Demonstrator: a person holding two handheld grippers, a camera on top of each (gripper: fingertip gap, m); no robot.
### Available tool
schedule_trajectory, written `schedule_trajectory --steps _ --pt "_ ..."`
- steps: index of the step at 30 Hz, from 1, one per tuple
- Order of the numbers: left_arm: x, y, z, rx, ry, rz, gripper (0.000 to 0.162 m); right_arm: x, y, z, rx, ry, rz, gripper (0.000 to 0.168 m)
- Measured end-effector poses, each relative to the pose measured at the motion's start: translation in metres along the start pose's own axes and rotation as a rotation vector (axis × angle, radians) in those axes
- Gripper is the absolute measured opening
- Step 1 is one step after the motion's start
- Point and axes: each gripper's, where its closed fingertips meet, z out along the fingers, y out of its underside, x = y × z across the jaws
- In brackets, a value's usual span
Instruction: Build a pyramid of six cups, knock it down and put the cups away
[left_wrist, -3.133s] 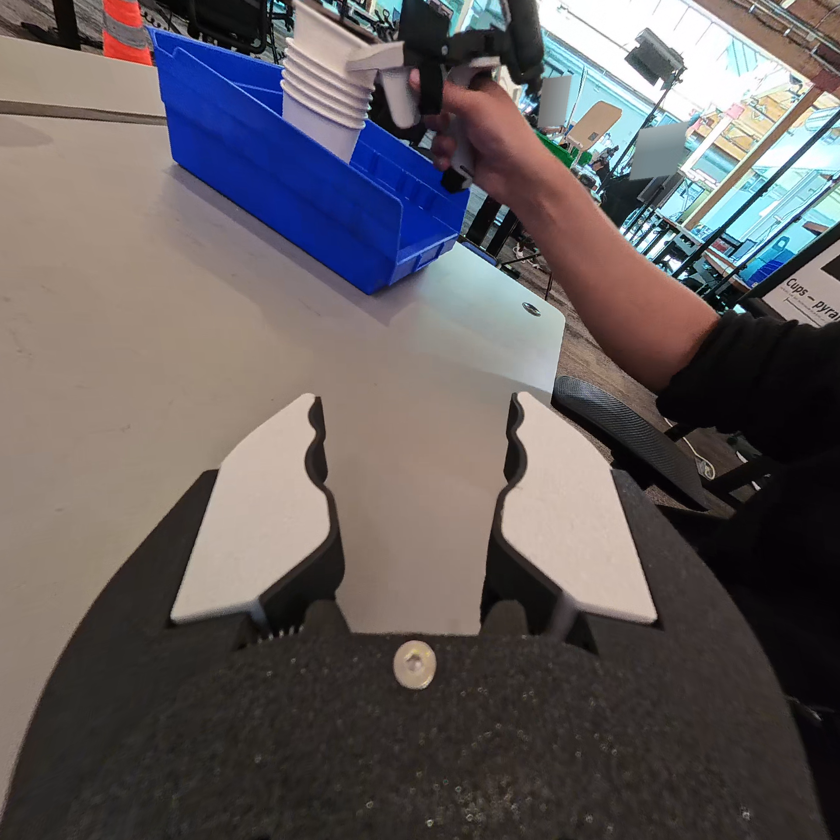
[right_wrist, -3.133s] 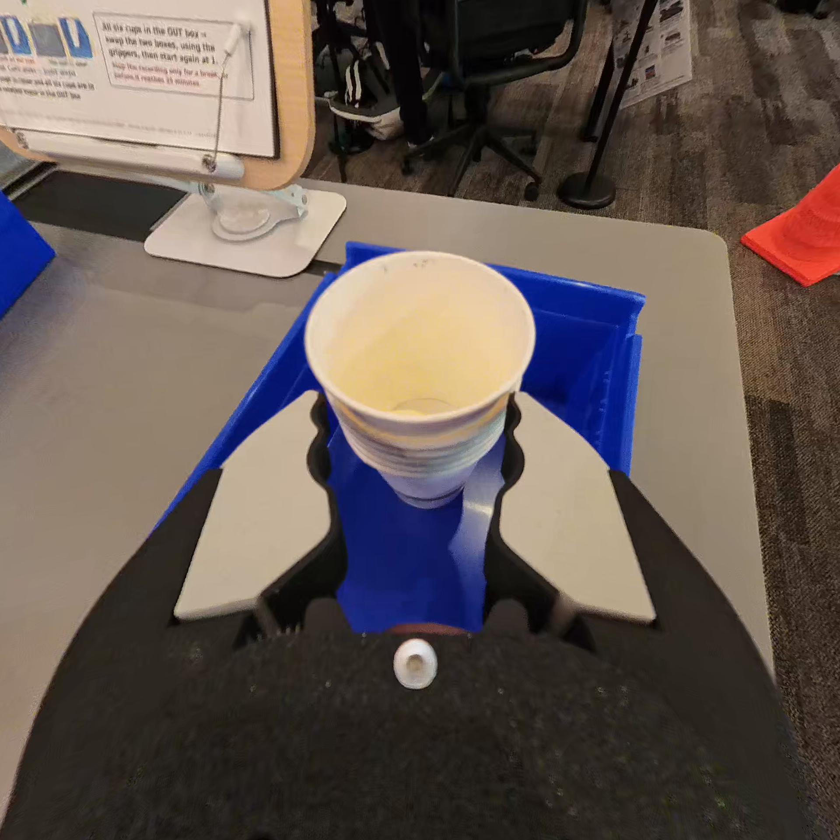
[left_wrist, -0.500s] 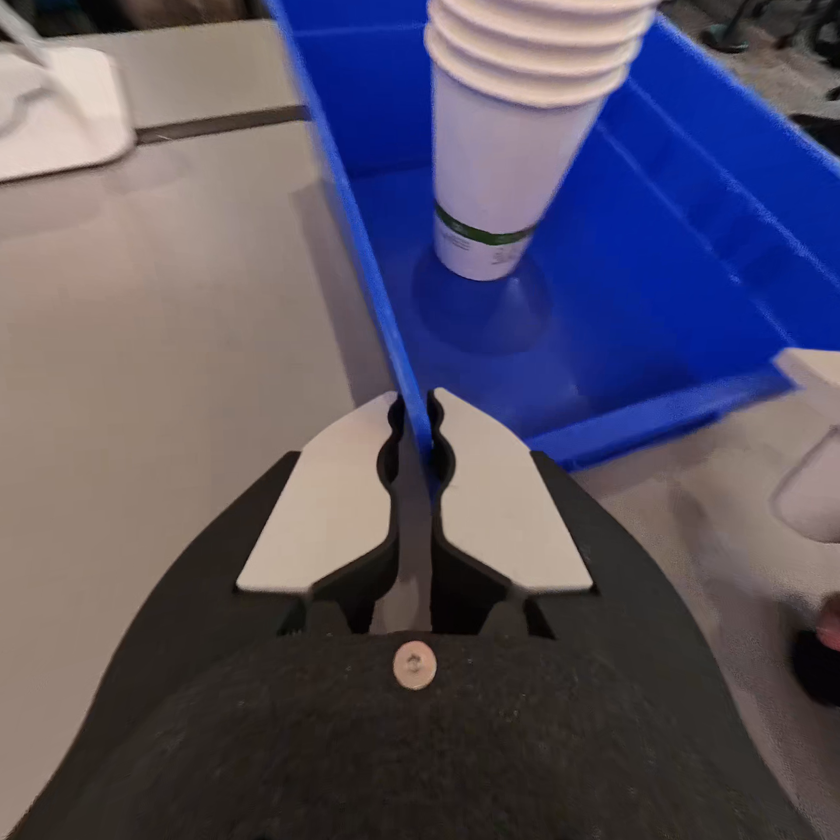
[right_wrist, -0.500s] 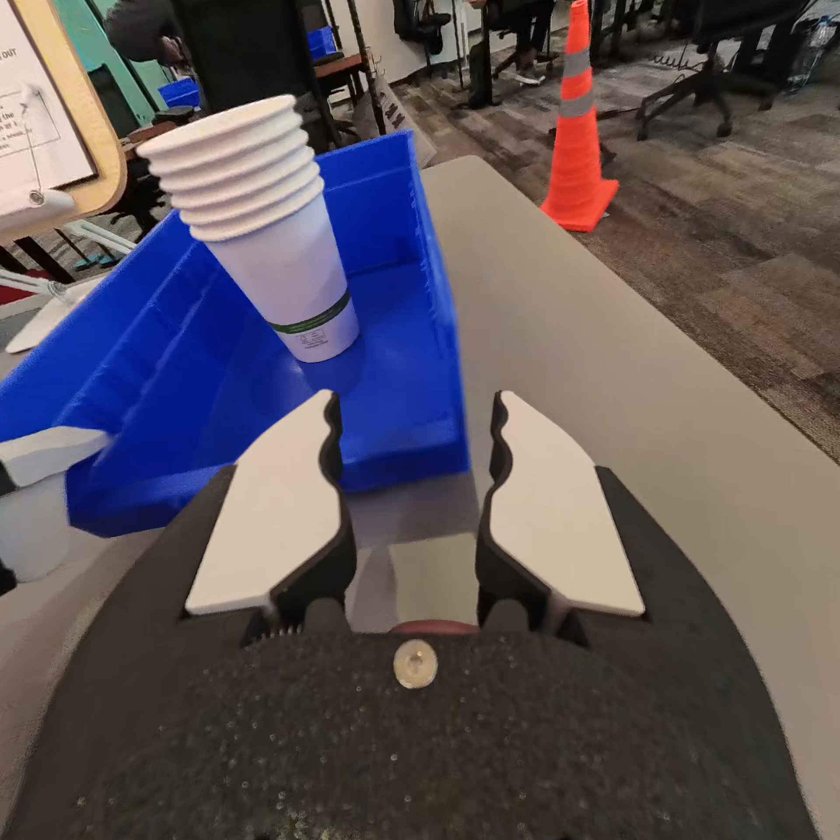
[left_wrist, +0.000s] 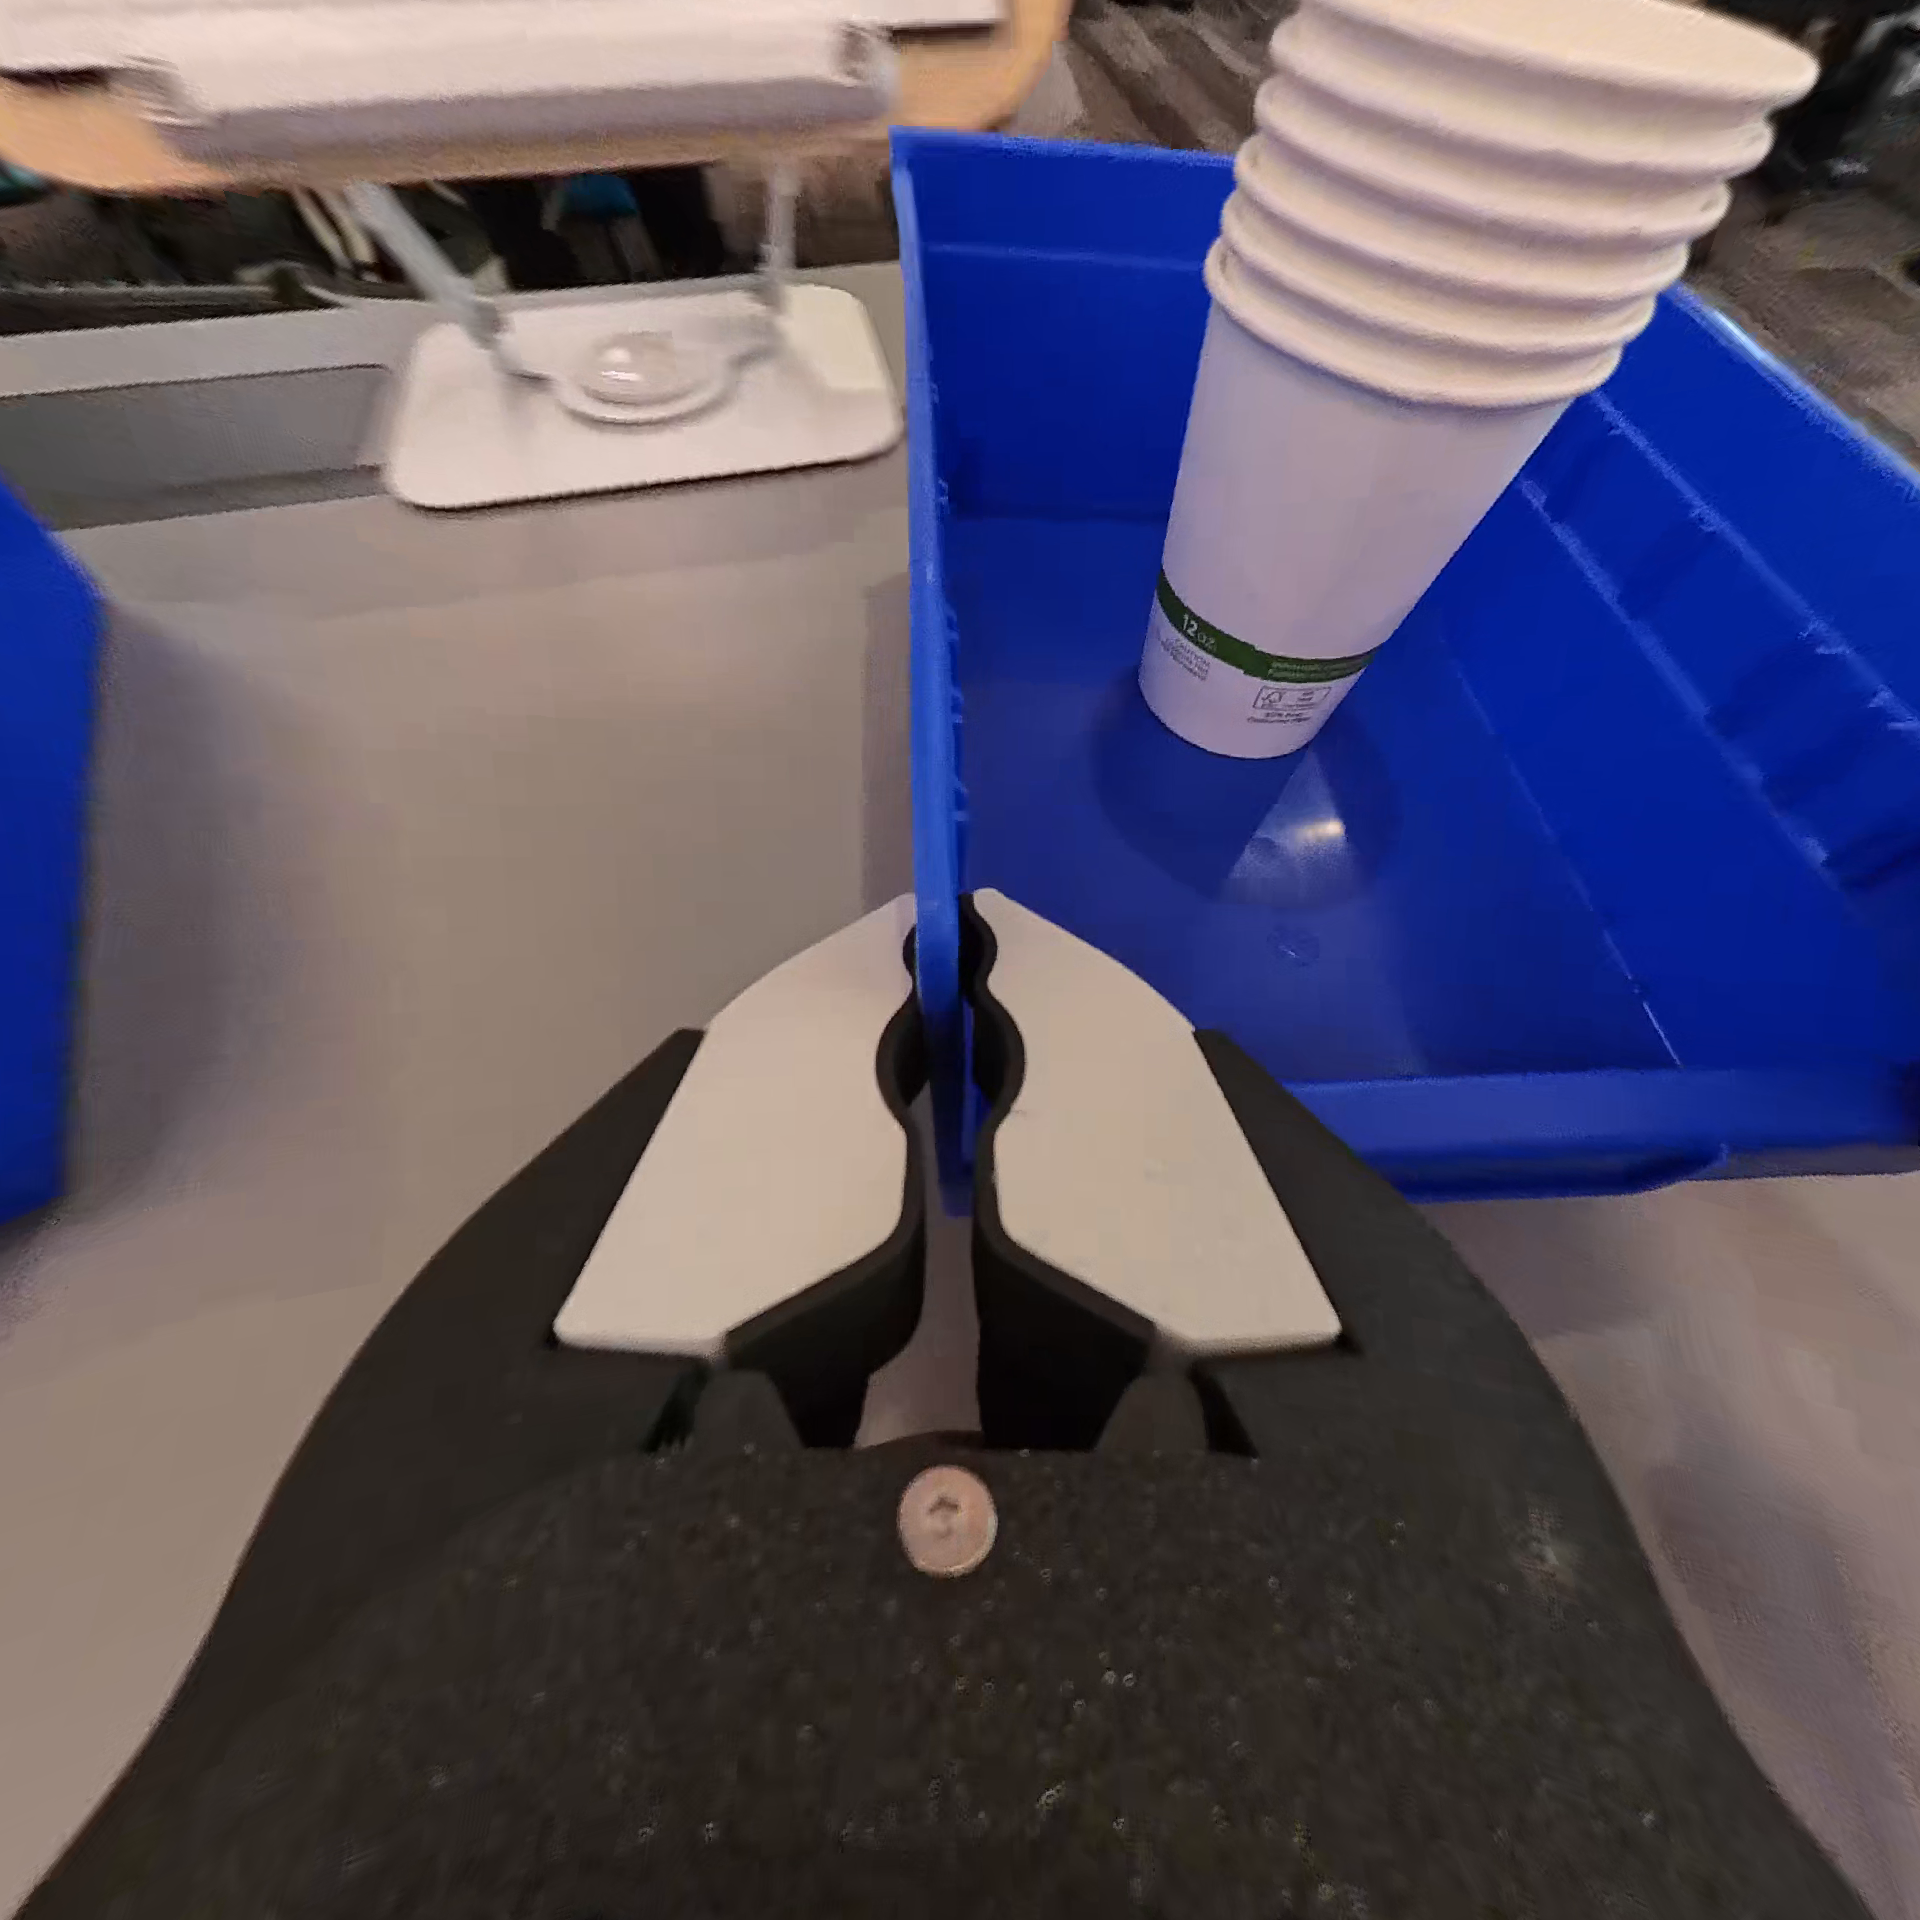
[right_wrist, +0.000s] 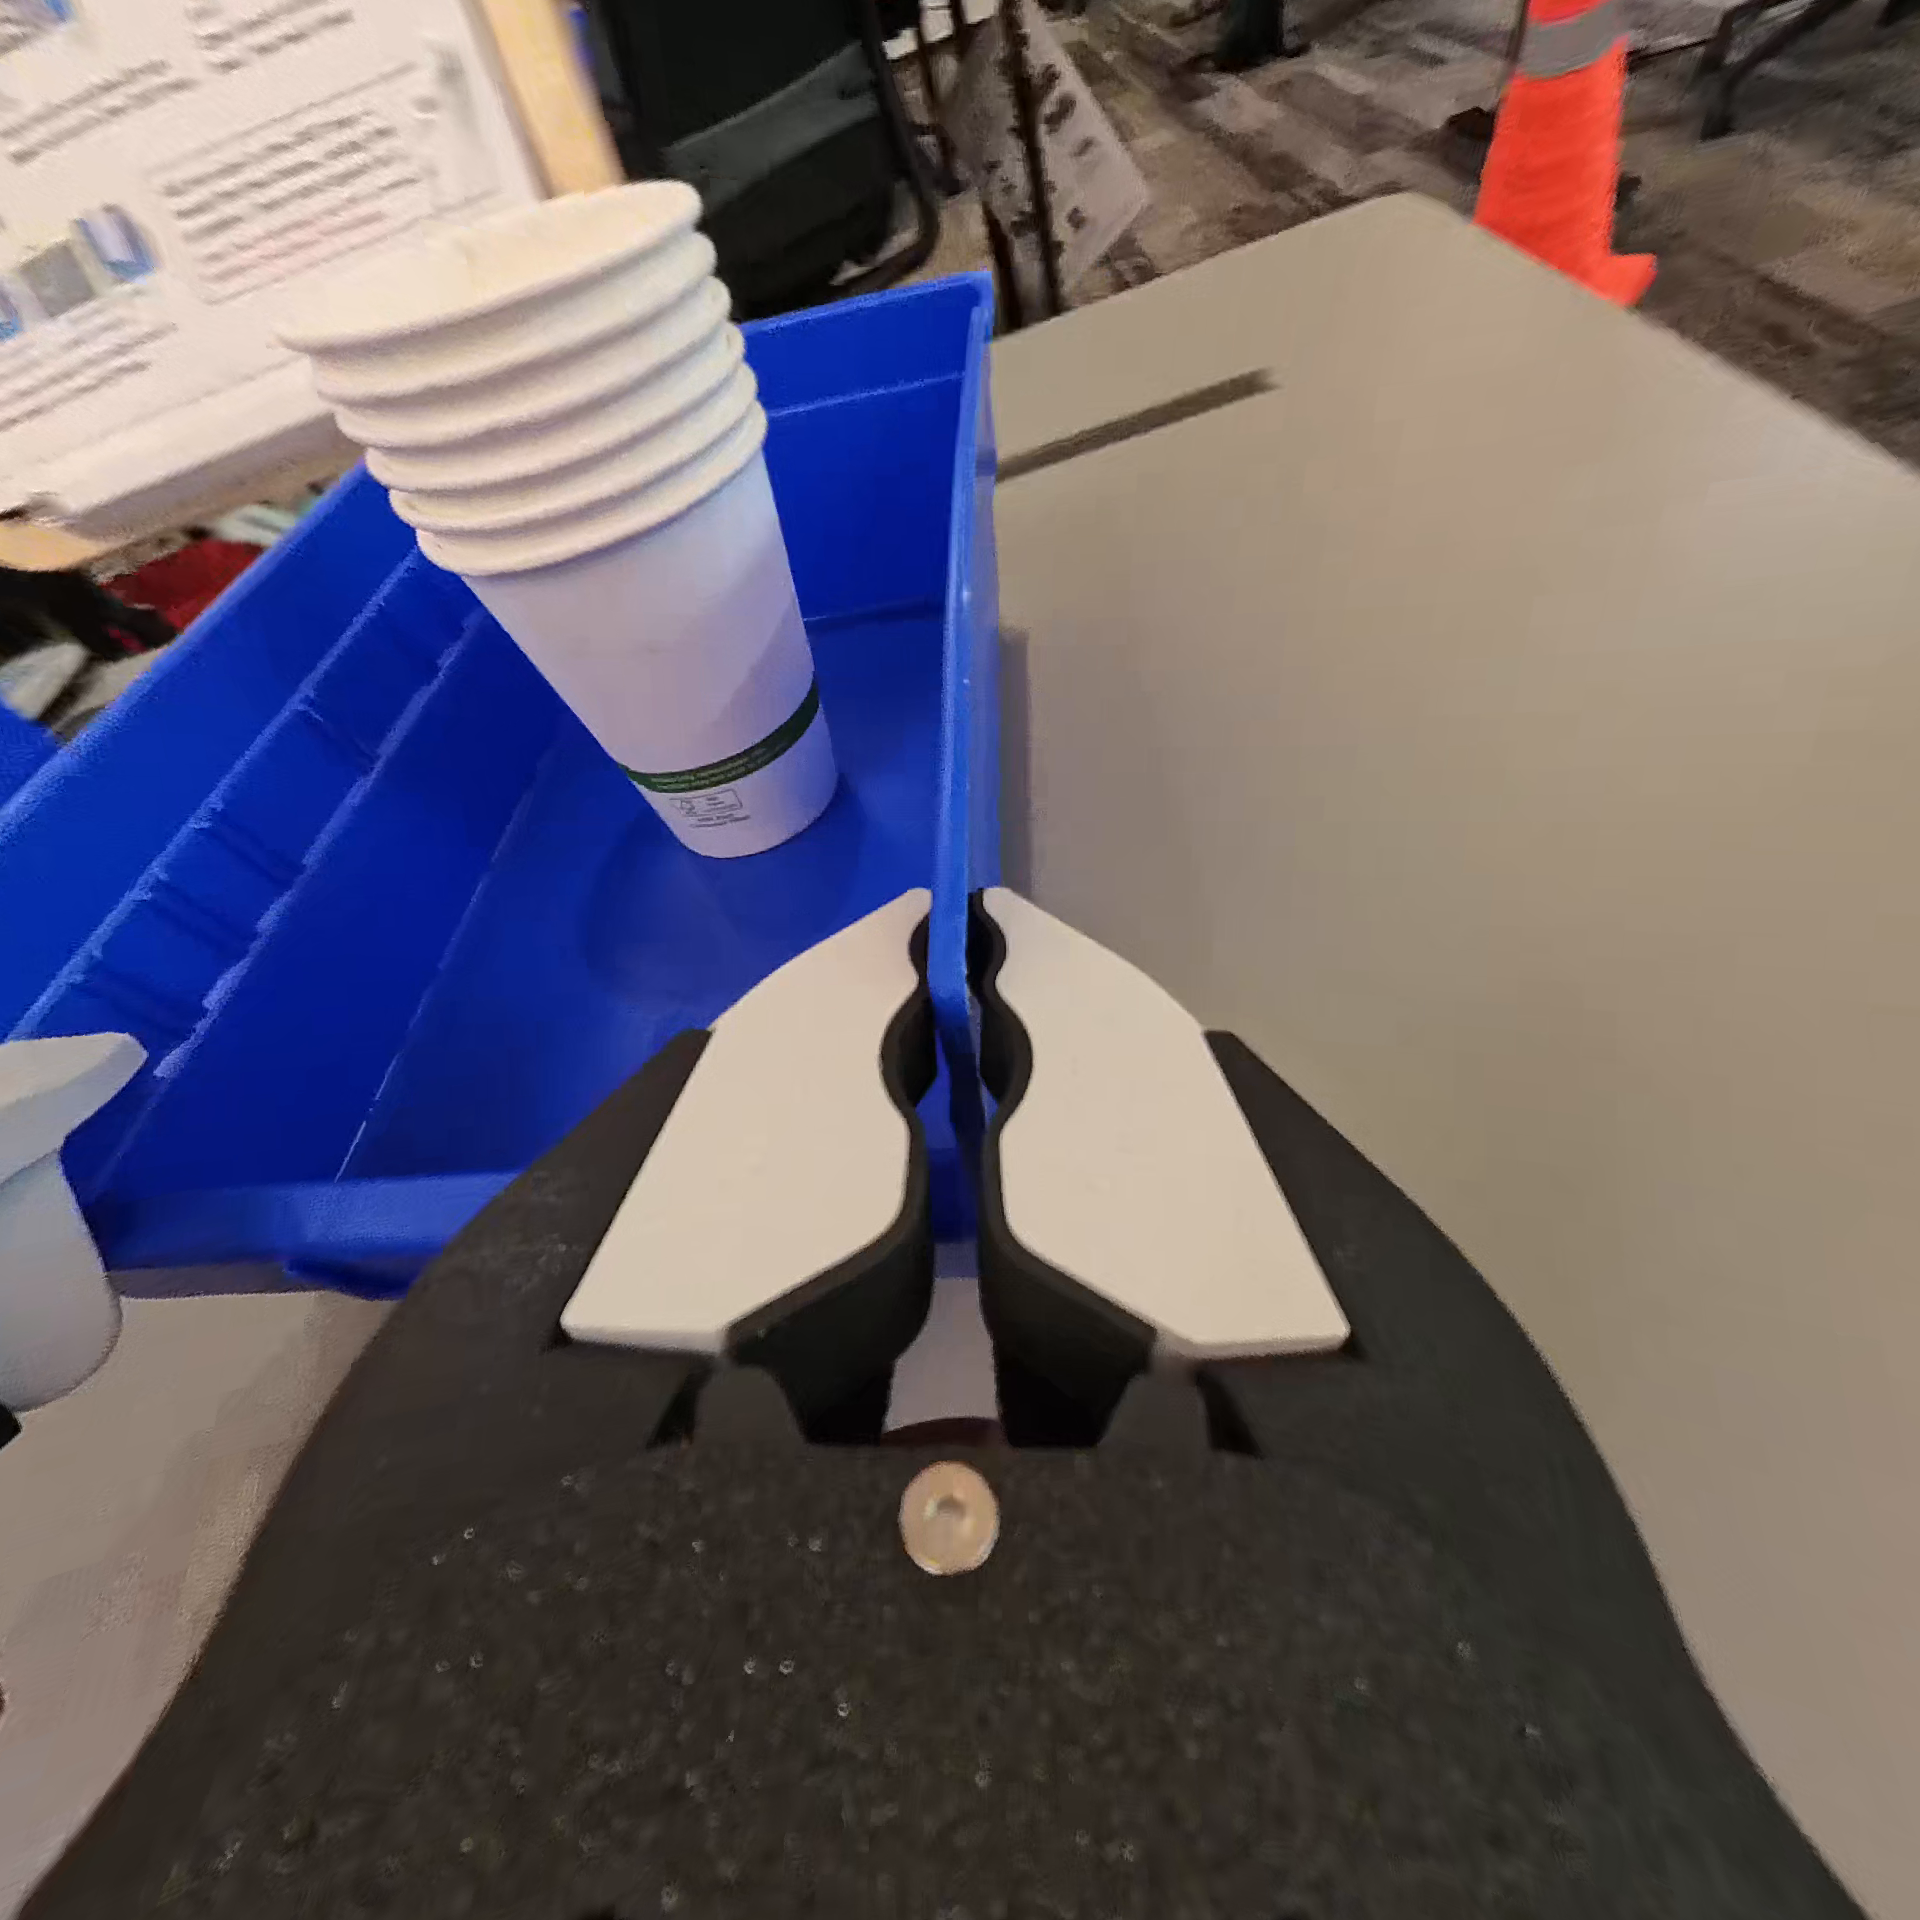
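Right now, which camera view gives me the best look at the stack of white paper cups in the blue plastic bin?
The right wrist view: the stack of white paper cups shows whole, top rim to base, standing in the blue plastic bin. The left wrist view shows the same stack, but its top rim is cut by the frame edge.

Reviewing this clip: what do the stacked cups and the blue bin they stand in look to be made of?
The stacked cups look like matte white paper: rolled rims and a printed green band near the base. The blue bin looks like moulded hard plastic, slightly glossy, with thin walls and ribbed sides. Each tool is shut on one of its side walls.
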Motion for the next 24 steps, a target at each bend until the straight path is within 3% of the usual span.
schedule_trajectory --steps 8,16,17,19,22,24 --pt "-0.129 0.016 -0.048 0.031 -0.161 -0.06 0.002 -0.129 0.036 0.006 -0.006 -0.164 -0.08 0.003" --pt "-0.148 0.057 -0.046 -0.027 -0.147 -0.071 0.004 -0.143 0.052 0.01 -0.001 -0.189 -0.158 0.005" --pt "-0.145 0.062 -0.045 -0.027 -0.109 -0.068 0.009 -0.142 0.054 0.01 0.003 -0.19 -0.176 0.008" --pt "-0.144 0.065 -0.053 -0.018 -0.053 -0.088 0.049 -0.14 0.047 0.002 0.059 -0.22 -0.219 0.028" --pt "-0.135 0.047 -0.085 0.047 0.123 -0.188 0.081 -0.135 0.019 -0.03 0.238 -0.284 -0.342 0.042" --pt "-0.142 0.04 -0.11 0.094 0.168 -0.176 0.085 -0.145 0.002 -0.06 0.377 -0.413 -0.451 0.058"
